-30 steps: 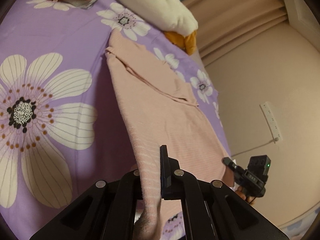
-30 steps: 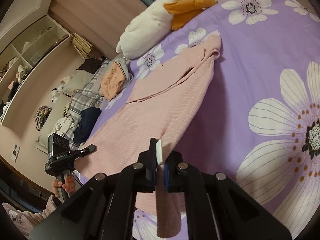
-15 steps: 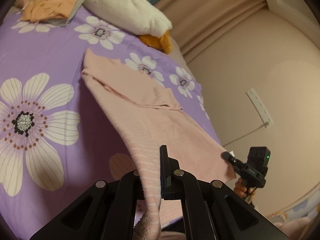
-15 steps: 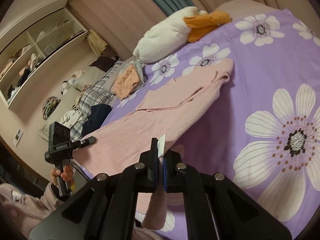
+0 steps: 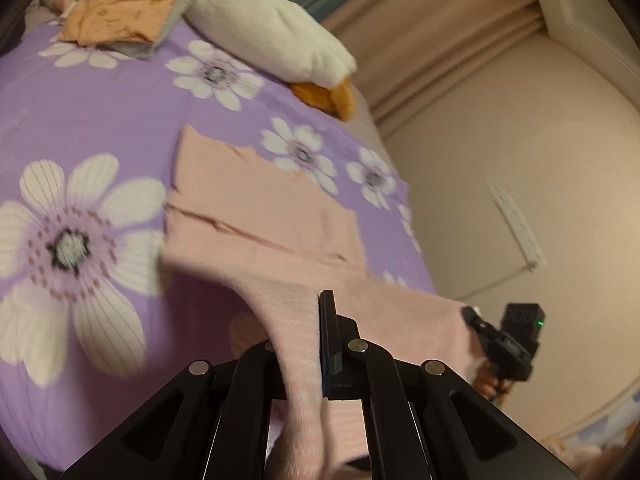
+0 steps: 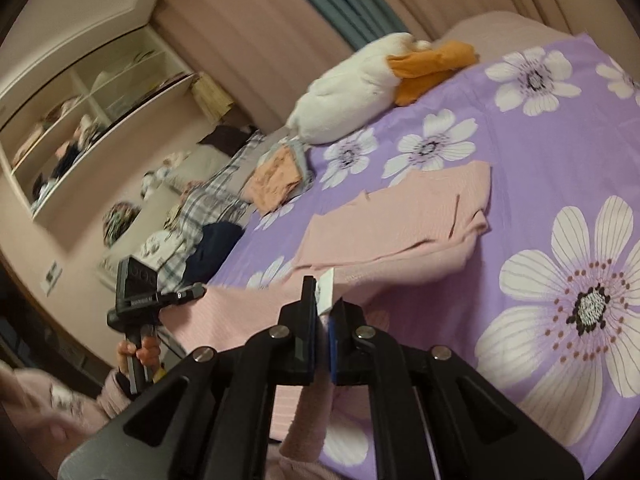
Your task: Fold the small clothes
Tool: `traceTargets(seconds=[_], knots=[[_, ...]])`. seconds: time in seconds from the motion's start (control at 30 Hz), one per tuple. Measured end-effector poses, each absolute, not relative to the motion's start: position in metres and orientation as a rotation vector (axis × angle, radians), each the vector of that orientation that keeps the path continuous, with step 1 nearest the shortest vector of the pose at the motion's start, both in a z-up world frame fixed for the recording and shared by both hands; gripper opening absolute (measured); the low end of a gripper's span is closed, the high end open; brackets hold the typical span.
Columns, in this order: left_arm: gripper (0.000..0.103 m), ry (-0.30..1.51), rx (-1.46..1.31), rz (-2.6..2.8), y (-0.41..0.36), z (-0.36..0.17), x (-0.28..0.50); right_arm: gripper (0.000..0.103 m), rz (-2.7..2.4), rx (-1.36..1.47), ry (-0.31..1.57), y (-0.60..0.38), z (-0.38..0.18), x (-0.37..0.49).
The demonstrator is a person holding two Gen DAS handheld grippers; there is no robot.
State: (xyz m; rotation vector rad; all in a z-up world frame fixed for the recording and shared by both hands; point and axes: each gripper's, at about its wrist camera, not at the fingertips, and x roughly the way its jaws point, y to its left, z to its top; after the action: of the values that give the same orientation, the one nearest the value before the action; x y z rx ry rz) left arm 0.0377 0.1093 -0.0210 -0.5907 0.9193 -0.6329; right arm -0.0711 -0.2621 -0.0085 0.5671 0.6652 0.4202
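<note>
pink ribbed garment (image 5: pixel 260 216) stretched across a purple bedspread (image 5: pixel 100 120) printed with large white flowers; its far end, with a sleeve folded over the body, lies flat on the bed, while the near hem is lifted off the cover and held taut between two handheld grippers; the left gripper (image 5: pixel 316 344) has its fingers clenched on one corner of the hem, a strip of pink fabric pinched between the pads and hanging down past them; the right gripper (image 6: pixel 320 320) is likewise clamped on the other corner, a white care label (image 6: pixel 326 292) standing up just above its fingertips; each gripper shows in the other's view, at the edge of the cloth, held in a person's hand (image 6: pixel 138 354); beyond the garment, a white plush goose with an orange bill (image 6: pixel 360 84) rests near the head of the bed; just beside it sits a small folded orange garment (image 5: pixel 120 12) on a grey one; further off in the right wrist view, a heap of plaid and dark clothes (image 6: pixel 208 220) and open white shelves (image 6: pixel 80 128) against the wall; pleated beige curtains (image 5: pixel 440 40) hang behind the bed.
</note>
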Motion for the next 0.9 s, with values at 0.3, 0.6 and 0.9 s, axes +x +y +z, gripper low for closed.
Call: traceTargets(seconds=[0.3,0.6,0.9], knots=[[0.000,0.932,-0.590,-0.575,0.104,-0.034,0.124,0.007,0.335,0.628,0.669,-0.290,-0.021,0.025],[0.000,1.015,-0.614,-0.501,0.098,-0.071,0.195,0.007,0.205,0.697,0.752,-0.319,-0.061,0.099],[0.000,1.122,-0.642,-0.423,0.093,-0.117,0.235,0.009,0.126,0.742,0.877,-0.330,-0.104,0.140]])
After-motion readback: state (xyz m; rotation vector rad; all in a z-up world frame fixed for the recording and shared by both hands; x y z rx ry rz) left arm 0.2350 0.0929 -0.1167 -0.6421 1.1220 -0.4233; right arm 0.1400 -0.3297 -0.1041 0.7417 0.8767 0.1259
